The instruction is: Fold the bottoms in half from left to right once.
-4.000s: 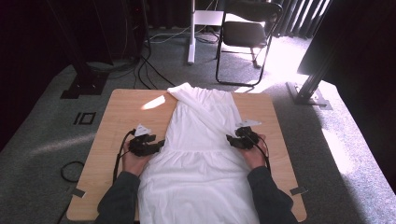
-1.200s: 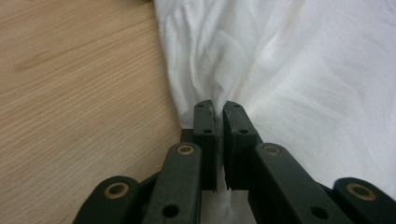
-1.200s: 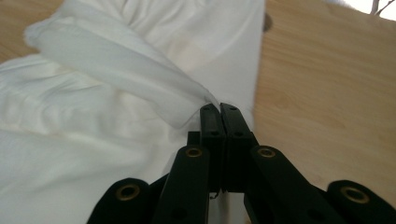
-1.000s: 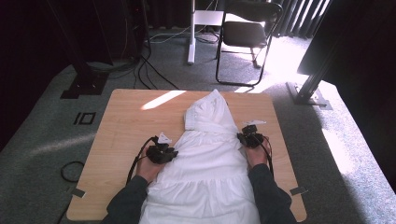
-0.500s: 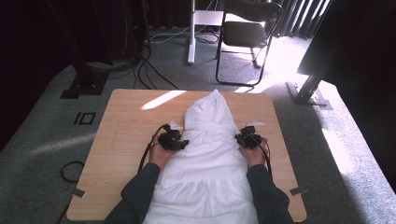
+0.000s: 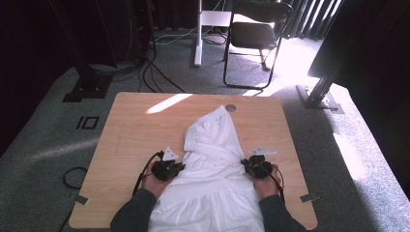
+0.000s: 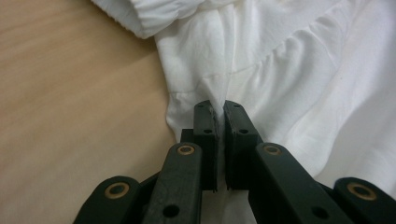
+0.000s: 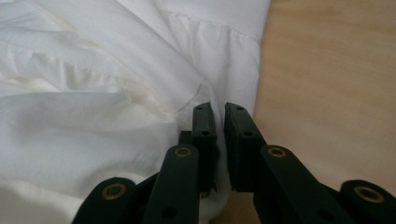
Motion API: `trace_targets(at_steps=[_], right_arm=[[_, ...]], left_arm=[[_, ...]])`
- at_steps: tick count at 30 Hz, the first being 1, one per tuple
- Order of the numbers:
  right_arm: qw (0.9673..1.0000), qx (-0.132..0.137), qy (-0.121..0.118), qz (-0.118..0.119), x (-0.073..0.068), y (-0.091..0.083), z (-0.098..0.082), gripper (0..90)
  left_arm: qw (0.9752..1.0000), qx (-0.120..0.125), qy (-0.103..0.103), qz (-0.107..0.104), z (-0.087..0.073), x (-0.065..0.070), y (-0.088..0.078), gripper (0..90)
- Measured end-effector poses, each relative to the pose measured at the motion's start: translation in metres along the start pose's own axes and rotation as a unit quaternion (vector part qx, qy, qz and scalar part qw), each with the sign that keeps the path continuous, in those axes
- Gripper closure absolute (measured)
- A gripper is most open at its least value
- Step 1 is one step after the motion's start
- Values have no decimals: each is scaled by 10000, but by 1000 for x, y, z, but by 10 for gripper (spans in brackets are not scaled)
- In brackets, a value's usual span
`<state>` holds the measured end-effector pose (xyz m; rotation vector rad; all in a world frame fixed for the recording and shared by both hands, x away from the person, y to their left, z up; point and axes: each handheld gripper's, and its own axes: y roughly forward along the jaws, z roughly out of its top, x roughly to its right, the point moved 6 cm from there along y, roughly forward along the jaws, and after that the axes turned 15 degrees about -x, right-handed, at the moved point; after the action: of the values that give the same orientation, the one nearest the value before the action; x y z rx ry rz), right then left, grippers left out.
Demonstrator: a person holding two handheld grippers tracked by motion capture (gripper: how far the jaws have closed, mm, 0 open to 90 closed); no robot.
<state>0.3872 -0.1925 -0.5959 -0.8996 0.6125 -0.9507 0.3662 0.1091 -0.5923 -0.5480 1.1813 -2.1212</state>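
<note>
Garment: white gathered cotton dress (image 6: 210, 164) lies mid-table, its top folded over, its hem off the near edge.
Left hand-held gripper (image 7: 218, 108): has just closed, pinching a fold at the dress's left edge.
Right hand-held gripper (image 8: 215, 112): nipped on the right edge.
Risk: thin pinches may slip under uneven pull, skewing the fold.
Room: bare light wooden table (image 6: 140, 125) on both sides and beyond.

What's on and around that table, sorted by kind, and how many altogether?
White garment: 1
Hand-held grippers: 2, left gripper and right gripper, each pinching the garment's edge
Wooden table: 1
Chair: 1
Total: 5
</note>
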Motion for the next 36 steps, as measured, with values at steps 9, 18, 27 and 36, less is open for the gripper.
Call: trace_targets(at_steps=[9,18,27,36], right_arm=[[9978,564,-284,222,-26,-40,13,587],[9807,604,-1760,599,-109,-9,83,560],[9865,257,-1576,352,-94,22,104,824],[9941,925,520,224,26,-23,115,875]], left_arm=[[9998,-46,194,78,-9,7,-5,844],[9998,24,170,88,-8,6,-4,828],[9997,48,175,141,-8,7,-4,830],[9996,-12,274,90,-8,12,-4,831]])
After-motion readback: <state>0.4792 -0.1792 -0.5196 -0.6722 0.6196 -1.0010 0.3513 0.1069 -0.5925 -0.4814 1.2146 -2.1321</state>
